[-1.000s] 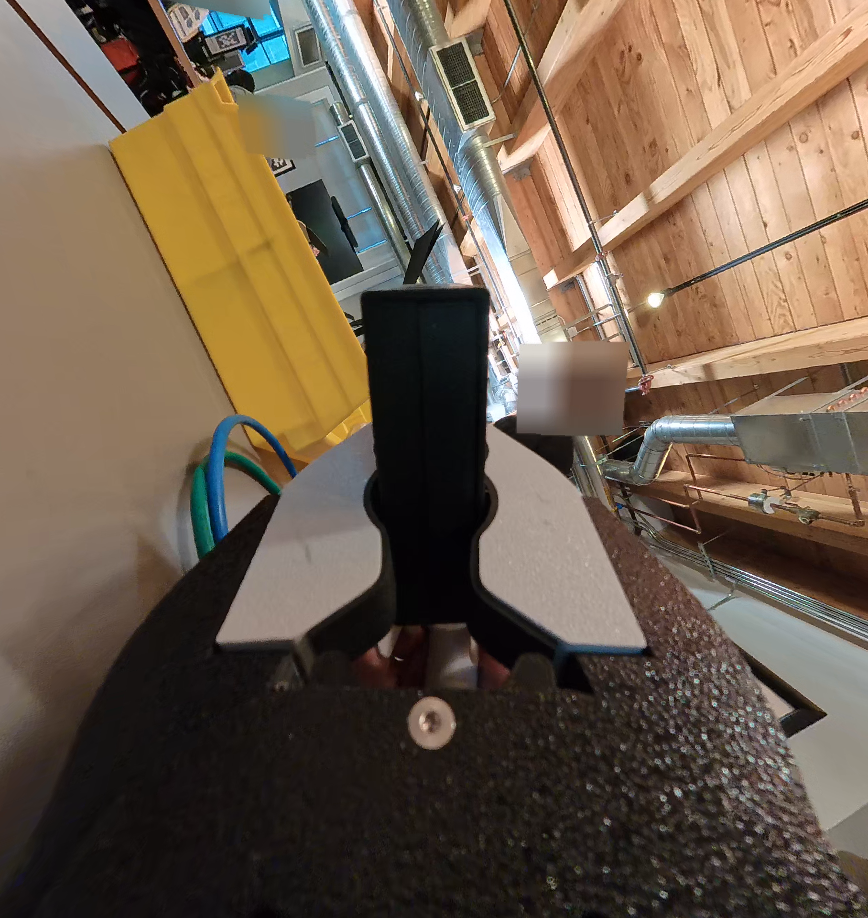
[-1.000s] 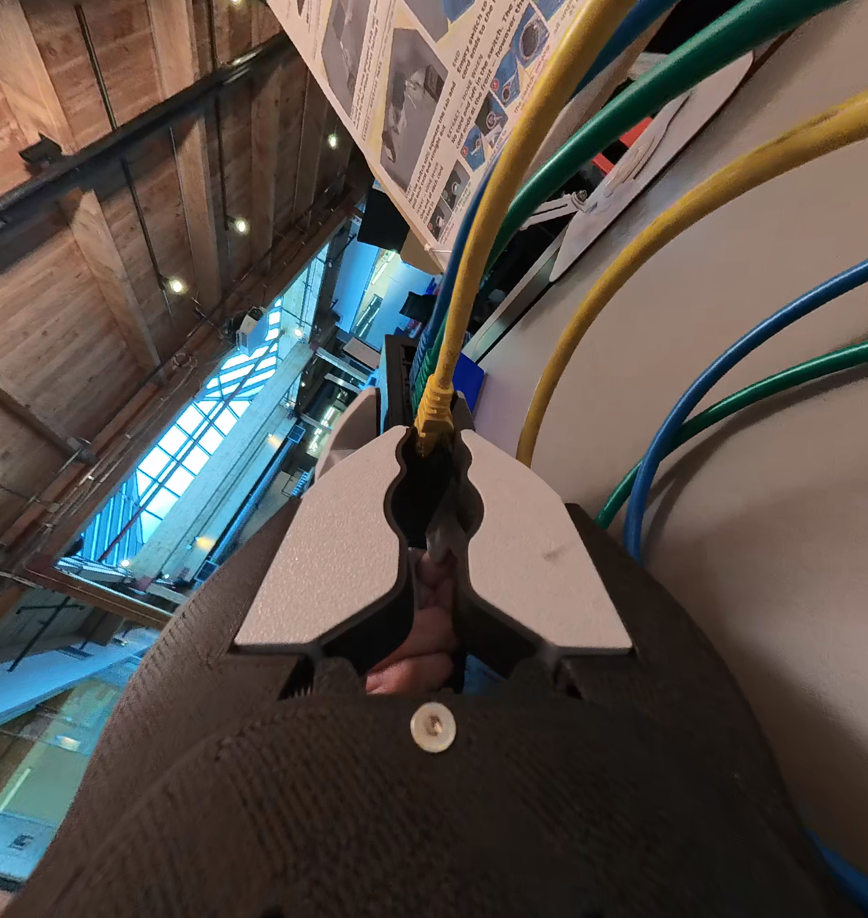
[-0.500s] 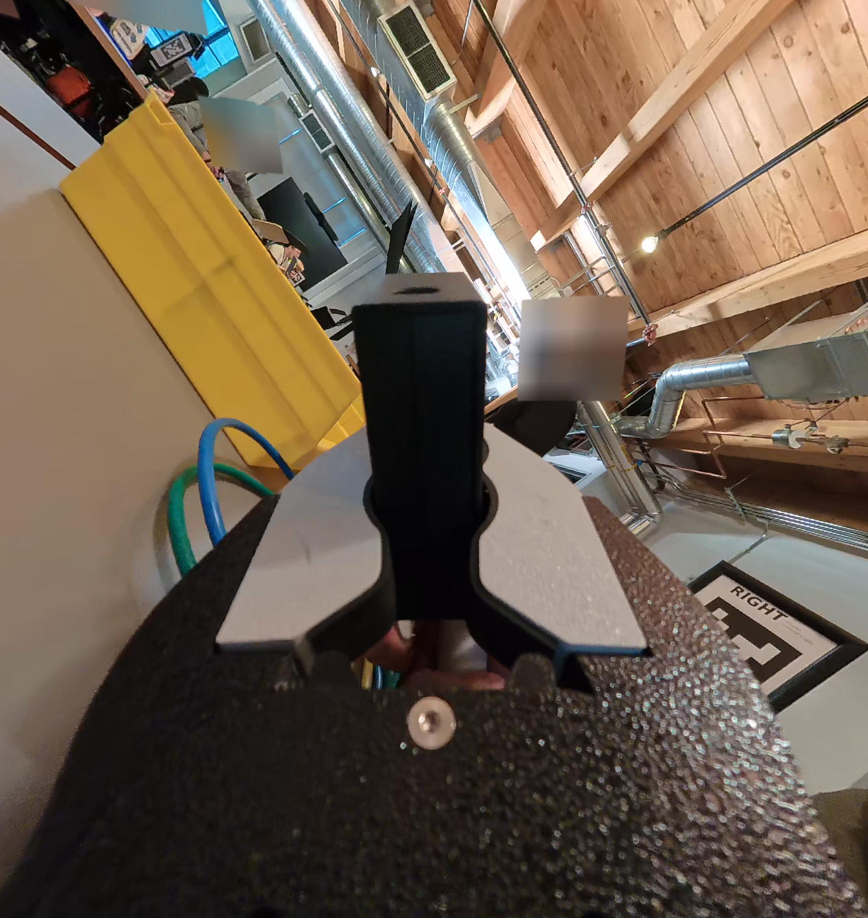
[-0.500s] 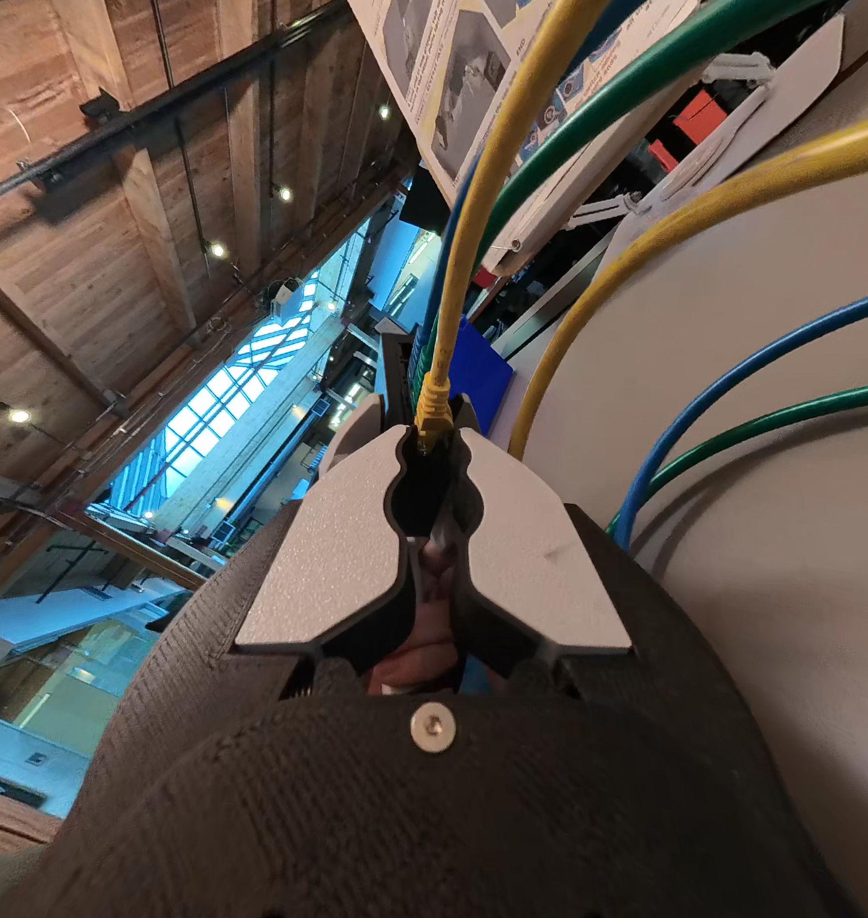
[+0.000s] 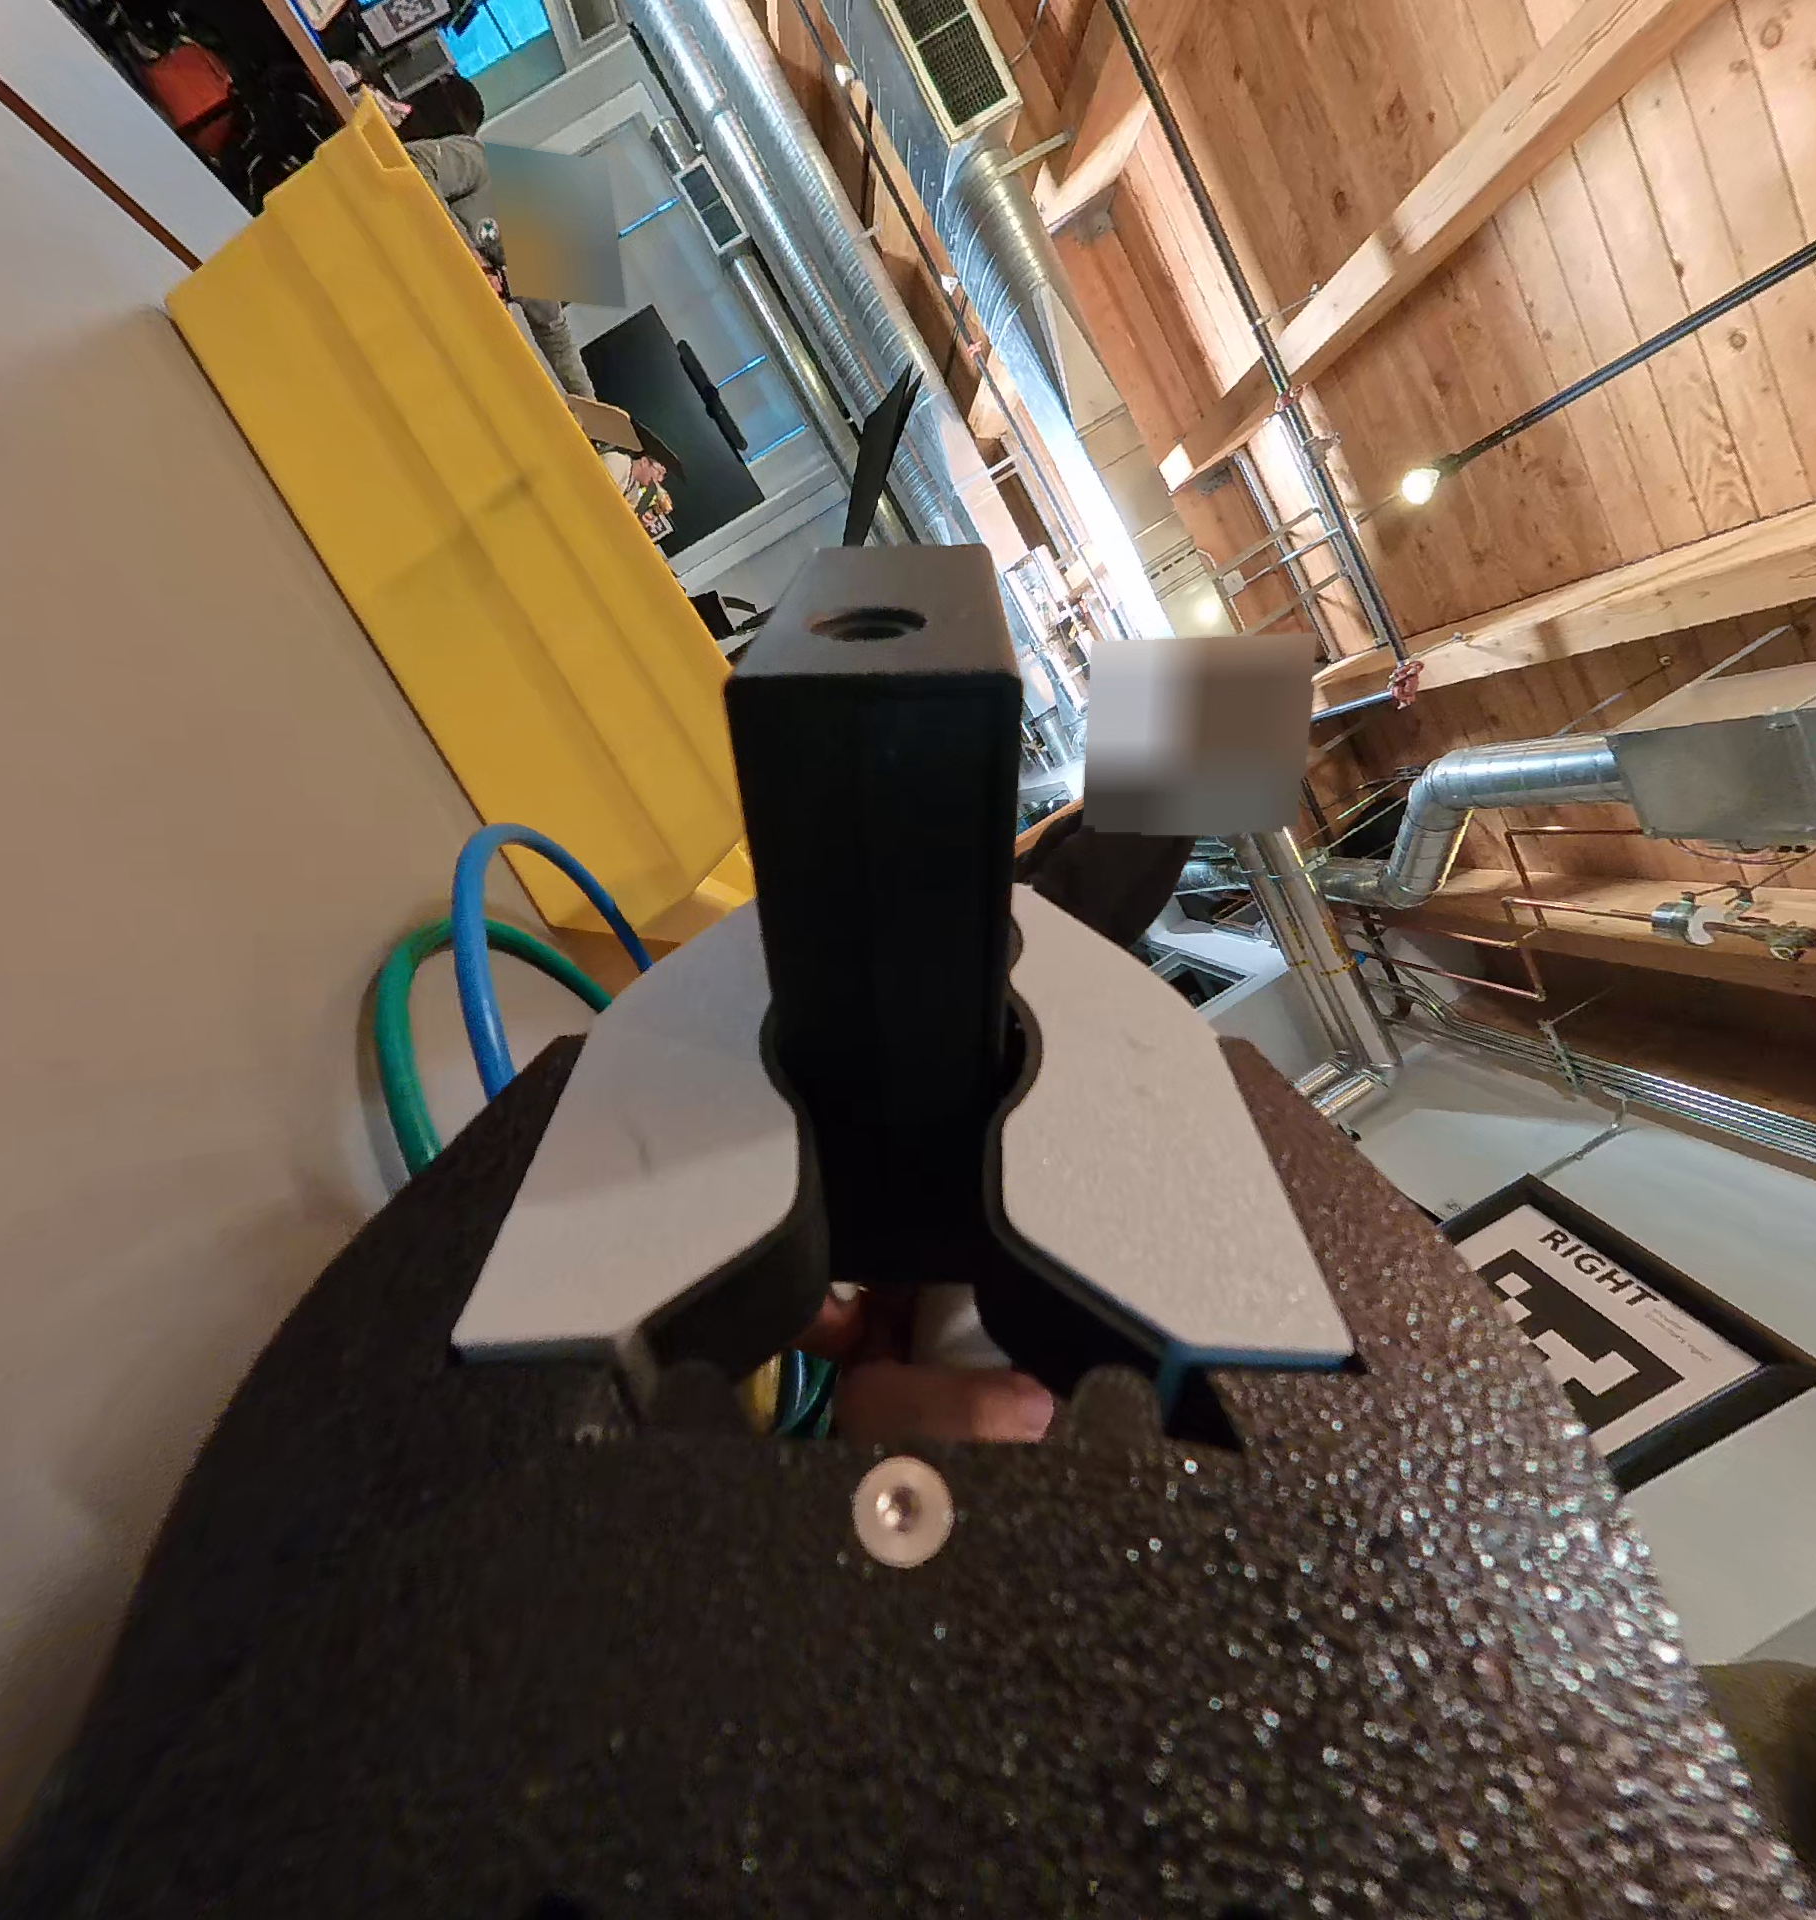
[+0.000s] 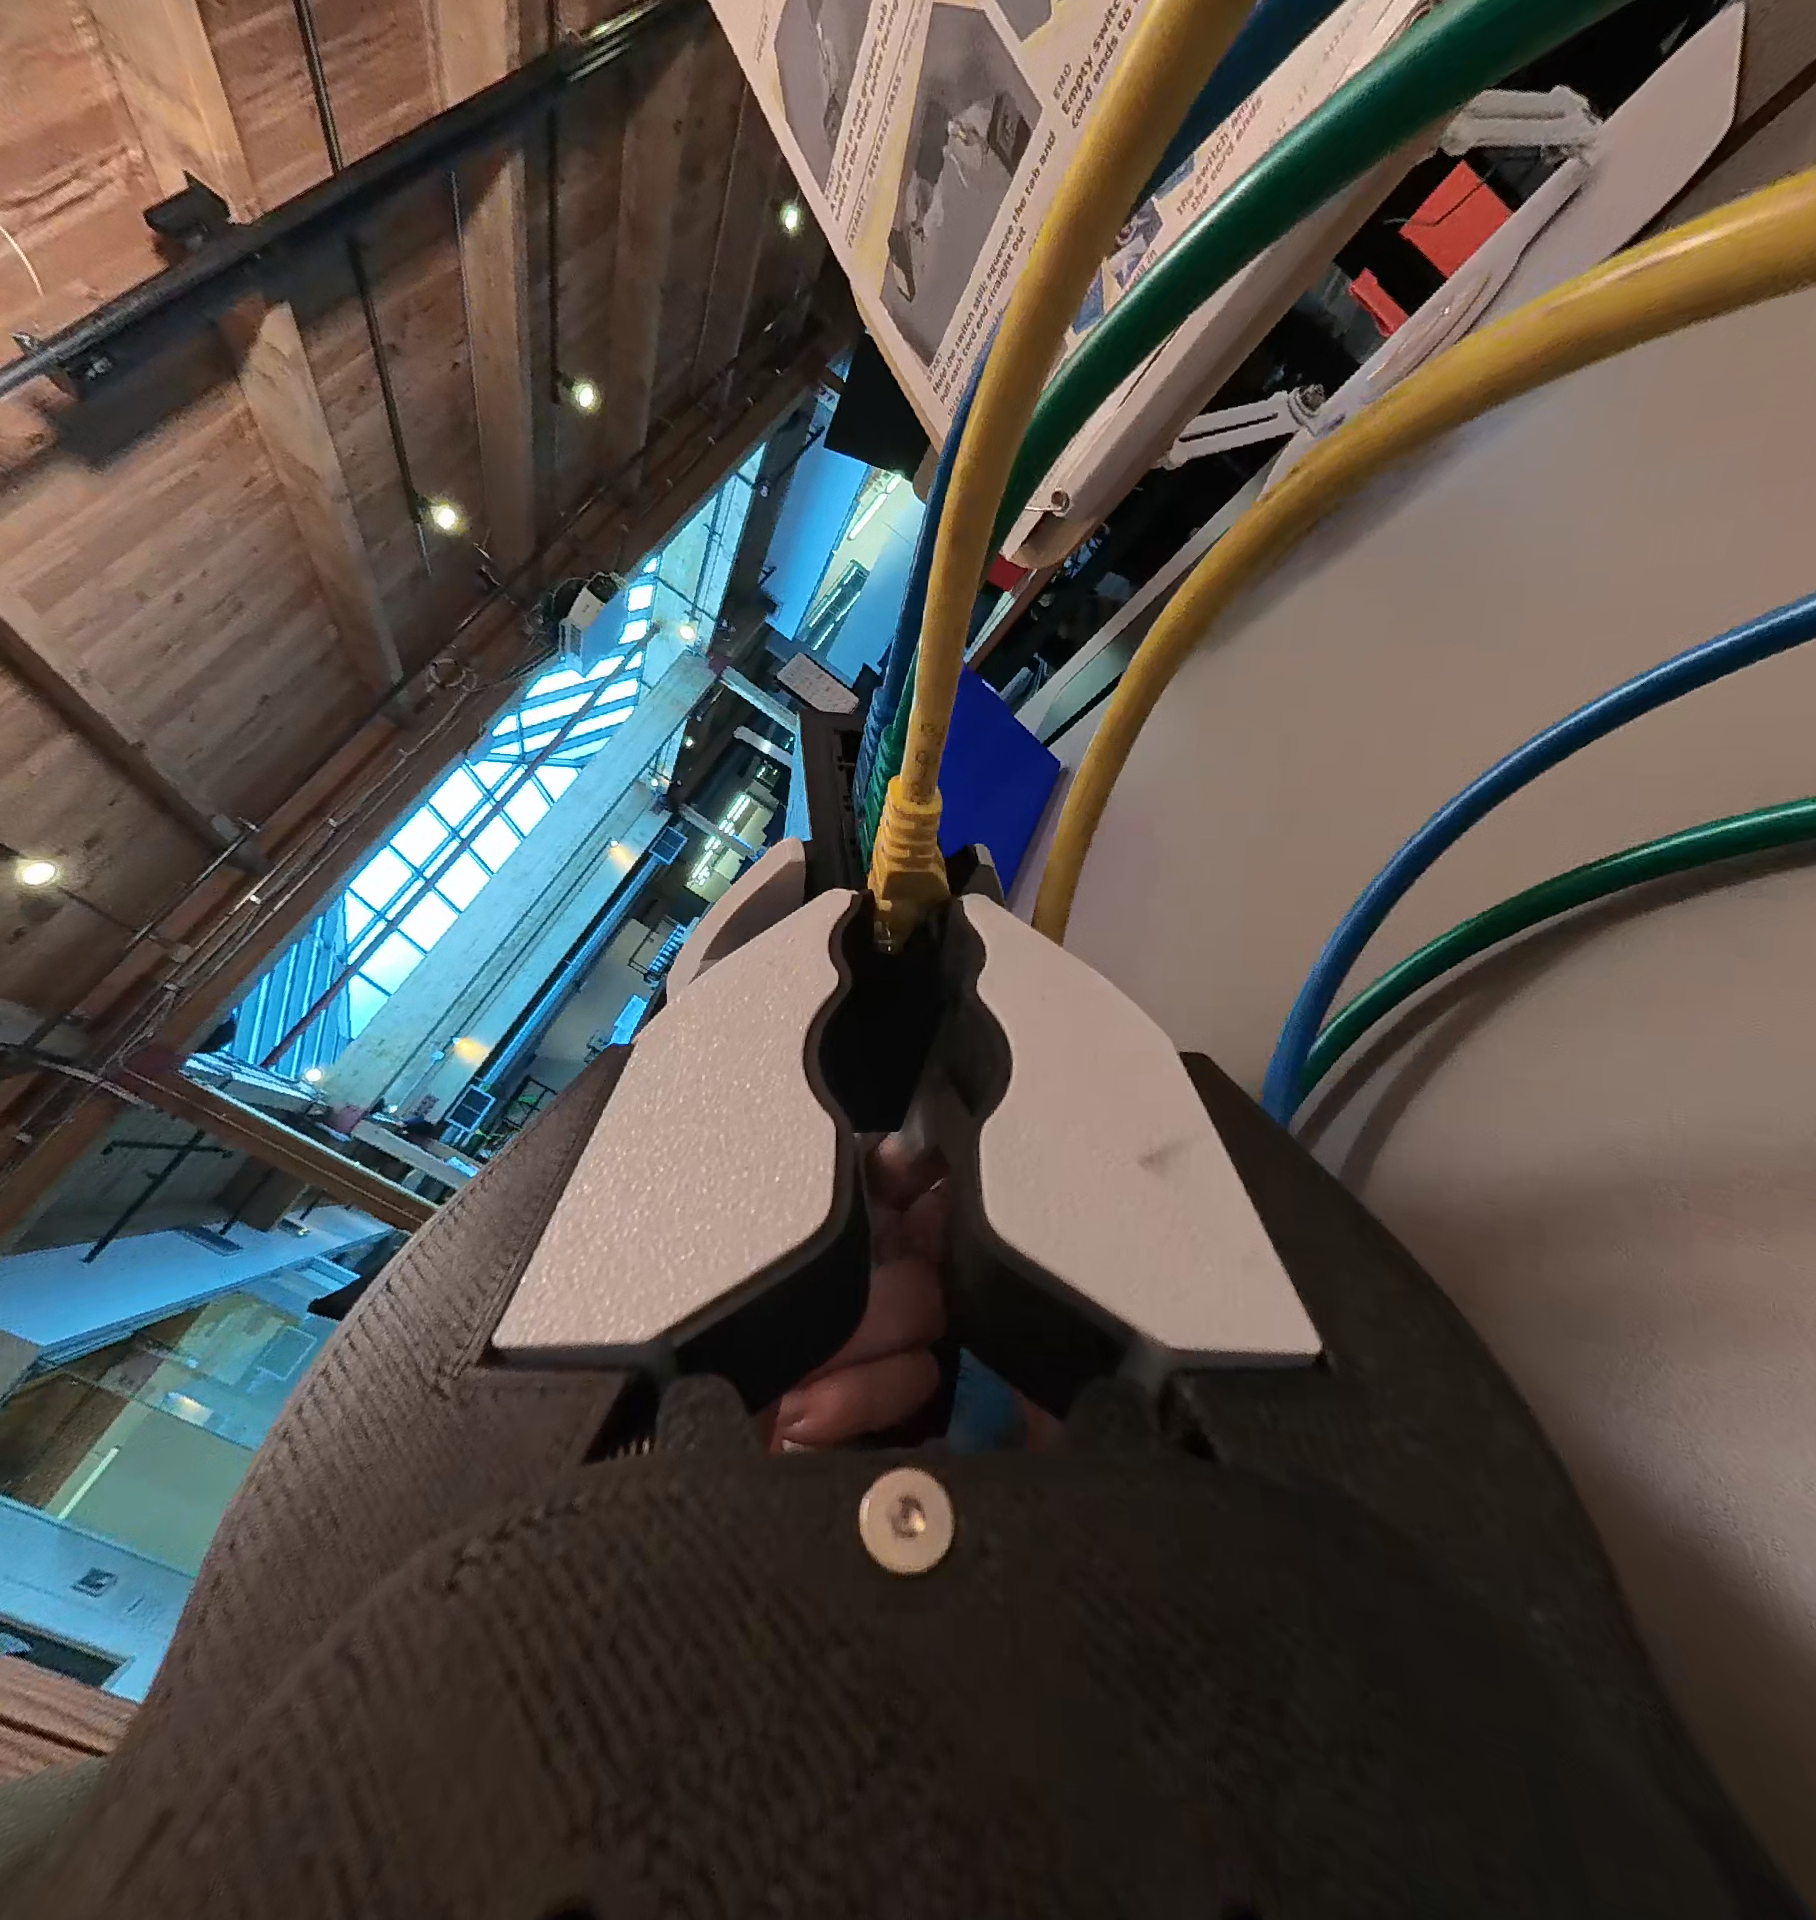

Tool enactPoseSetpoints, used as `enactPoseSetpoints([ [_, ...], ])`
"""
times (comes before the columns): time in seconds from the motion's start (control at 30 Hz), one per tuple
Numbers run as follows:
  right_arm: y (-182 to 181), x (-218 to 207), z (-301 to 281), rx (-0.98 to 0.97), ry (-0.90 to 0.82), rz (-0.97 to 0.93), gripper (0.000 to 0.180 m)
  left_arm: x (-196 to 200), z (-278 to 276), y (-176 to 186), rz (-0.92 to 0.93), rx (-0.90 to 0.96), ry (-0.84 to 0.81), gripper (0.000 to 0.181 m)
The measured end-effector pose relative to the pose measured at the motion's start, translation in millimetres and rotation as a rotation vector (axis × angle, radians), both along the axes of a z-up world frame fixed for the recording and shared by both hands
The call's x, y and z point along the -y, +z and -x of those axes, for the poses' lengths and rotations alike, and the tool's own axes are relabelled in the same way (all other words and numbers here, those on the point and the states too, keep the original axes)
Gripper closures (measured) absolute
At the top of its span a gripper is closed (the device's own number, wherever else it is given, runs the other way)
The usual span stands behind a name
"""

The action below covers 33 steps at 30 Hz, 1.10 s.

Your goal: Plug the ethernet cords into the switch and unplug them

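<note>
In the left wrist view my left gripper (image 5: 883, 935) is shut on the black switch (image 5: 878, 831), seen end-on with a round hole in its far face. A blue cord (image 5: 478, 935) and a green cord (image 5: 395, 1039) loop on the beige table to its left. In the right wrist view my right gripper (image 6: 909, 914) is shut on the yellow cord's plug (image 6: 909, 862). The plug sits against the switch's black edge (image 6: 831, 790), next to green plugs (image 6: 886, 758) and a blue one. I cannot tell whether the yellow plug is seated in a port.
A yellow bin (image 5: 447, 499) stands on the table (image 5: 104, 831) behind the cords. A framed black-and-white marker board (image 5: 1631, 1340) lies at the right. In the right wrist view yellow (image 6: 1299, 499), blue (image 6: 1506, 790) and green (image 6: 1569, 904) cords arc over the table under a printed sheet (image 6: 935, 177).
Both views have tilted and shifted a little. The switch's far end face now shows in the left view. Both grips are unchanged, and the yellow plug stays by the switch.
</note>
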State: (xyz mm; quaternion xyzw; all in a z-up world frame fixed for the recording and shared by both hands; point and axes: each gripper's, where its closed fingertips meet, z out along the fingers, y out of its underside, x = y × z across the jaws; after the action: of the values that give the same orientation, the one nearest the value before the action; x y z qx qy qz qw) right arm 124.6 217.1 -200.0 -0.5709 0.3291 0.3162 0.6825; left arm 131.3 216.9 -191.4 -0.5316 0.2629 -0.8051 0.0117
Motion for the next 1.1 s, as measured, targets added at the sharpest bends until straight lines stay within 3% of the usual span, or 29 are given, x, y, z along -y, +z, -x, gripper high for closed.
enactPoseSetpoints([
  [0.5,1.2,-4.0,3.0,0.106,0.036,0.033,0.166,-5.1,2.7,1.8,0.041,0.034,0.016,0.151],
  [0.67,9.5,-2.6,5.3,-0.035,0.084,-0.092,0.166,-3.5,4.7,10.0,-0.072,0.084,0.041,0.151],
  [0.83,4.5,-5.4,5.0,0.087,0.067,-0.001,0.166,-7.6,4.1,6.3,0.059,0.065,0.025,0.151],
  [1.1,11.6,-4.8,5.4,0.046,0.065,-0.074,0.166,-5.8,5.5,12.2,-0.021,0.094,0.049,0.151],
])
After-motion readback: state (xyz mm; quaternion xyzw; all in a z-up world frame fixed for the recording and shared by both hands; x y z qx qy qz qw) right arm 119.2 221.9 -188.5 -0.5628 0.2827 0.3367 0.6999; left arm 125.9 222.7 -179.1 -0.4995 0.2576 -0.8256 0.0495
